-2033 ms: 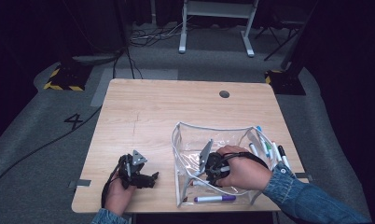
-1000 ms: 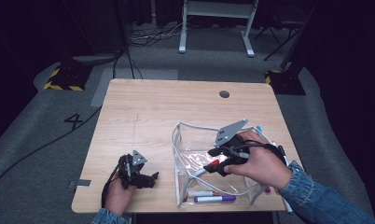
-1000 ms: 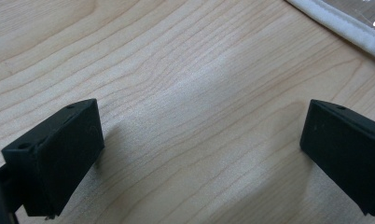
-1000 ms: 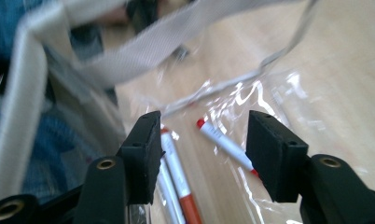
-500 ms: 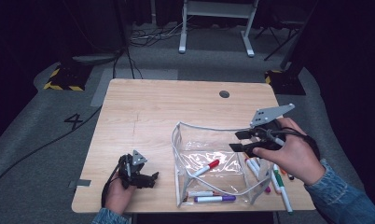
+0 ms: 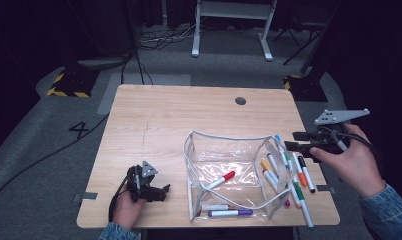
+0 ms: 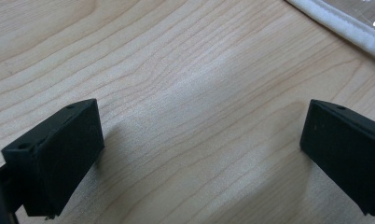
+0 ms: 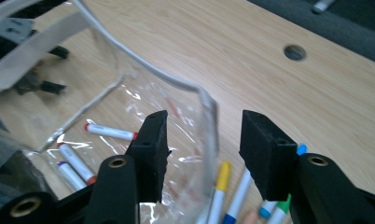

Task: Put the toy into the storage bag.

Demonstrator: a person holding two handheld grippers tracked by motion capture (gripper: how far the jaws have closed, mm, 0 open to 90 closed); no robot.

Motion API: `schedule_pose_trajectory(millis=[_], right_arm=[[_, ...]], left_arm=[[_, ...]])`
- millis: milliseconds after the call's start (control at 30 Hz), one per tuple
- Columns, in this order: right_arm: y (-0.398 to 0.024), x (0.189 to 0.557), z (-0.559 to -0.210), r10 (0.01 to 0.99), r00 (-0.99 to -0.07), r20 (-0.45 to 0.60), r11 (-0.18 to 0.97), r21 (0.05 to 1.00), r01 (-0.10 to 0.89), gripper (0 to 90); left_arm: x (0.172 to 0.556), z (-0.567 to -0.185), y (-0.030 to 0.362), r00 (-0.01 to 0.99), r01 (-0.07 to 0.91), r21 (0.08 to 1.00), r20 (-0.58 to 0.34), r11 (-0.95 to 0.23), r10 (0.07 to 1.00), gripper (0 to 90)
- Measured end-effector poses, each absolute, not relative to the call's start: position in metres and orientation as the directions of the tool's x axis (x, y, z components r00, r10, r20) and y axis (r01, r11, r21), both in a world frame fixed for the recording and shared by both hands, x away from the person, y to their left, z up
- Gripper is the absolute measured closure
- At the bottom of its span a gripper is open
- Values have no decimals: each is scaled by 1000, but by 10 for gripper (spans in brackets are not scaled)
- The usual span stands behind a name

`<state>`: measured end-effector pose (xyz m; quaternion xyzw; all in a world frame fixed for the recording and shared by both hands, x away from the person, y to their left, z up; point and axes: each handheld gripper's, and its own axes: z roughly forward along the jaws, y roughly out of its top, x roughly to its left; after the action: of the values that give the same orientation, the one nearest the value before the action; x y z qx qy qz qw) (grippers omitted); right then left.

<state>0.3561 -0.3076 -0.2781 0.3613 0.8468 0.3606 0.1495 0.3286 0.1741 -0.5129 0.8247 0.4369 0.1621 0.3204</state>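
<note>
R gripper [image 6: 295,141] jaws apart, empty, above markers [image 6: 295,174] by clear pouch [image 6: 229,150] (L gripper [image 6: 161,192] released too).

Left gripper [image 7: 199,154]: two black jaws set wide apart over bare wooden tabletop [image 7: 176,70]; white-edged clear pouch [image 7: 344,23] at upper right corner.

A light wooden table [image 6: 189,120] carries everything; its top has a round cable hole [image 6: 240,101] toward the upper right. A clear plastic pouch [image 6: 229,172] stands open at lower centre of the high view, with a red marker [image 6: 221,180] inside. Loose markers [image 6: 299,180] lie on the wood just right of it. The left gripper [image 6: 159,191] rests on the top at lower left.
</note>
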Motion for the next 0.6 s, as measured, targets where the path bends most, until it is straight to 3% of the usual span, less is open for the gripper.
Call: schedule_pose_trajectory(millis=[600], right_arm=[[-391, 372, -379, 892, -451, 22, 369, 539, 757, 574]], left_arm=[[329, -513, 174, 566, 616, 670, -11, -414, 824, 0]])
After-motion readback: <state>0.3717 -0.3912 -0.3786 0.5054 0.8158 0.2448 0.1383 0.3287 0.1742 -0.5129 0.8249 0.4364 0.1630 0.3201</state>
